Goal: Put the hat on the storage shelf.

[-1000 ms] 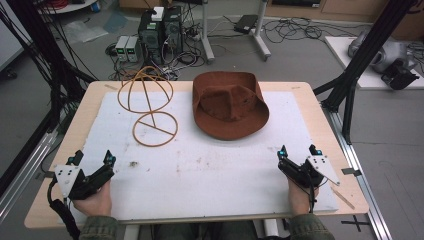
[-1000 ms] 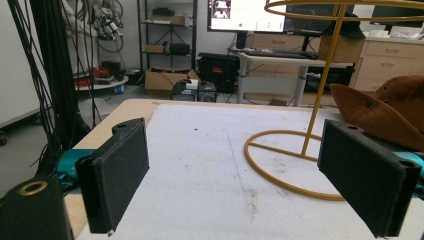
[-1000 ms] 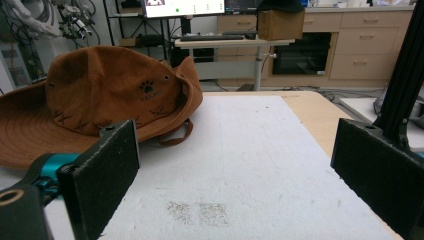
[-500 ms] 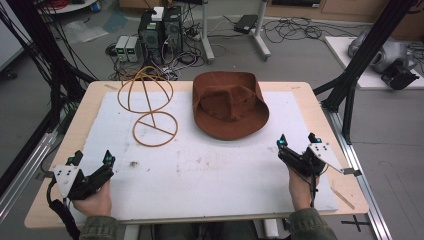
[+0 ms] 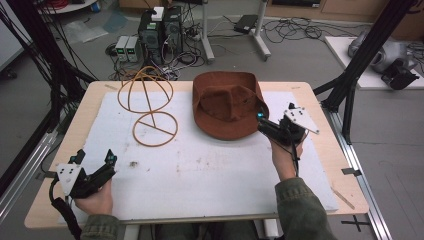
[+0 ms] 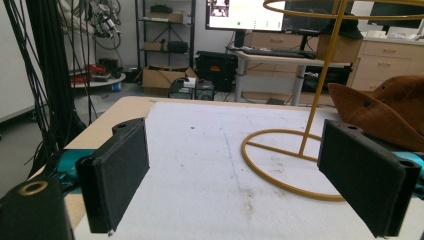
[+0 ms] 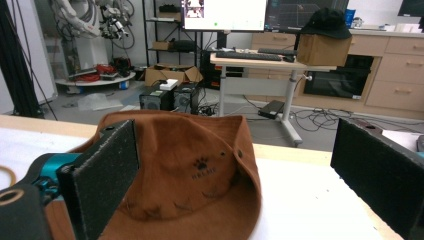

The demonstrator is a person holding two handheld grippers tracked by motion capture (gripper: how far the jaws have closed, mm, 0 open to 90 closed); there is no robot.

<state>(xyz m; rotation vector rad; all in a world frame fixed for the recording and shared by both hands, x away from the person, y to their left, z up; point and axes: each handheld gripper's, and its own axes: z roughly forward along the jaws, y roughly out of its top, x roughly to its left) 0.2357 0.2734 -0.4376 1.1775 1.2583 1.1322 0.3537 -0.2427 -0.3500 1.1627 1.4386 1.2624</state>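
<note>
The brown hat (image 5: 227, 104) is seen lying on the white mat (image 5: 210, 170) of the counter (image 5: 320, 100), directly ahead of the right gripper (image 5: 274, 120), whose near jaw reaches the hat's brim edge; actual contact cannot be told. In the right gripper view the jaws are spread wide apart, with nothing held between them; the hat (image 7: 195, 170) is partly covered by the left-hand jaw, and the other jaw stands off to the side over bare mat. A small paw-print mark is printed on the hat's crown, with a short word beneath it that is too blurred to be read.

The right gripper is carried by the right hand (image 5: 285, 155), the forearm in a green sleeve (image 5: 302, 210) being stretched forward from the counter's near edge.

The left gripper (image 5: 92, 160) is held low by the left hand (image 5: 95, 200) at the near left corner, well apart from the hat. Its jaws are likewise wide apart and empty. Ahead of it and to its right, the yellow wire stand (image 6: 305, 130) is seen upright on the mat, its ring base (image 5: 155, 129) flat and the hat beyond it.
</note>
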